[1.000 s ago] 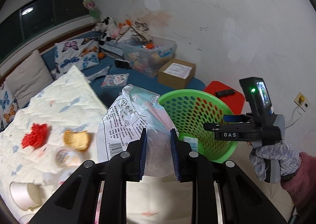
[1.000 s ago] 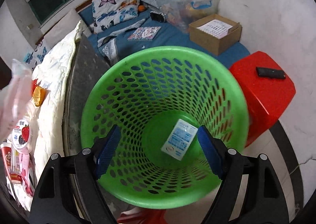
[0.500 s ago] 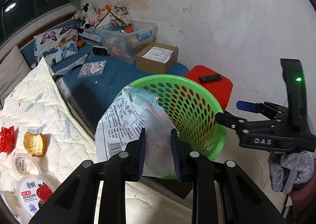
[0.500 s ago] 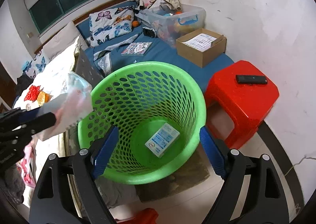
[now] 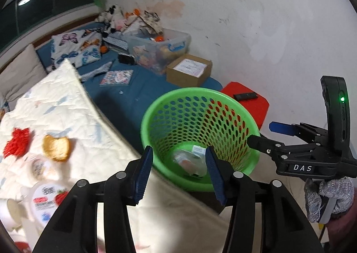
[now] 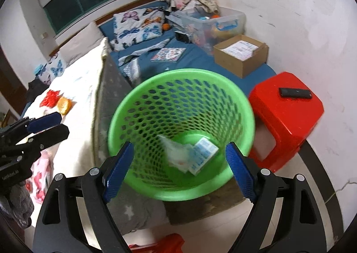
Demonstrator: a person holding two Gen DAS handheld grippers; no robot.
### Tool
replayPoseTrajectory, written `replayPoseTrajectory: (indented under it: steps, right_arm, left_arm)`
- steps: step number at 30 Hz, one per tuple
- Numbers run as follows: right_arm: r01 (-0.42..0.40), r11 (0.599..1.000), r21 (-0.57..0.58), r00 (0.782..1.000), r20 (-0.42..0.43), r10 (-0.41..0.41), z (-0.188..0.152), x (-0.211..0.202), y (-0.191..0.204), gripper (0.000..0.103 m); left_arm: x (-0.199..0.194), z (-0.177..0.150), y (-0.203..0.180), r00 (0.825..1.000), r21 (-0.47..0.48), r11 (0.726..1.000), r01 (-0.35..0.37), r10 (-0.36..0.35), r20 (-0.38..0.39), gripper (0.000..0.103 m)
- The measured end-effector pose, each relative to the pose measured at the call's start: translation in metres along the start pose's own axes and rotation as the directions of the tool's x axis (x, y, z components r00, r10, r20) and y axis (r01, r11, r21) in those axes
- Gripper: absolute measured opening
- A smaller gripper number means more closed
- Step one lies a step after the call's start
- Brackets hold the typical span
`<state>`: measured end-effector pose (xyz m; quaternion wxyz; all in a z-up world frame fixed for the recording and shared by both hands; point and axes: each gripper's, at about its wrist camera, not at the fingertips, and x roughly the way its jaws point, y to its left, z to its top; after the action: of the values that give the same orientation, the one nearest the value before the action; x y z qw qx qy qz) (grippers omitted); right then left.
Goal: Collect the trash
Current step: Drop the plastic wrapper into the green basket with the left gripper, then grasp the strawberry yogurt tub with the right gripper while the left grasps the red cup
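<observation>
Beside the bed [image 5: 67, 105], the bag [image 5: 189, 161] is lying in the basket [image 5: 223, 99]; the left gripper [image 5: 178, 174], jaws just opening, and the right gripper [image 6: 178, 172] are gaping empty, while cups [image 5: 46, 195] are still waiting.

Black tool [image 5: 178, 176] with blue ribbed pads [image 5: 142, 174], silver screws; grey knit glove [image 5: 328, 197].

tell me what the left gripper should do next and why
Probably swing the left gripper back toward the quilt for the orange peel. Its jaws have just been opening and hold nothing; the plastic bag now lies in the green basket.
</observation>
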<state>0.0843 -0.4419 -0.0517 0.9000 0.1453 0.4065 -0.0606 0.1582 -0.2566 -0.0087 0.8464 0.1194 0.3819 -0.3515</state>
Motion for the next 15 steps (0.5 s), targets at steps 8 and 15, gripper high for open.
replayPoseTrajectory:
  steps: [8, 15]
  right_arm:
    - [-0.078, 0.994, -0.071, 0.997, -0.004, 0.078, -0.006, -0.007, 0.048, 0.087]
    - [-0.149, 0.977, -0.151, 0.989, -0.022, 0.147, -0.015, -0.012, 0.103, 0.091]
  left_arm:
    - [-0.055, -0.029, 0.042, 0.994, -0.097, 0.991, -0.089, 0.095, 0.049, 0.048]
    - [-0.099, -0.062, 0.083, 0.980, -0.199, 0.967, -0.161, 0.180, 0.081, 0.048]
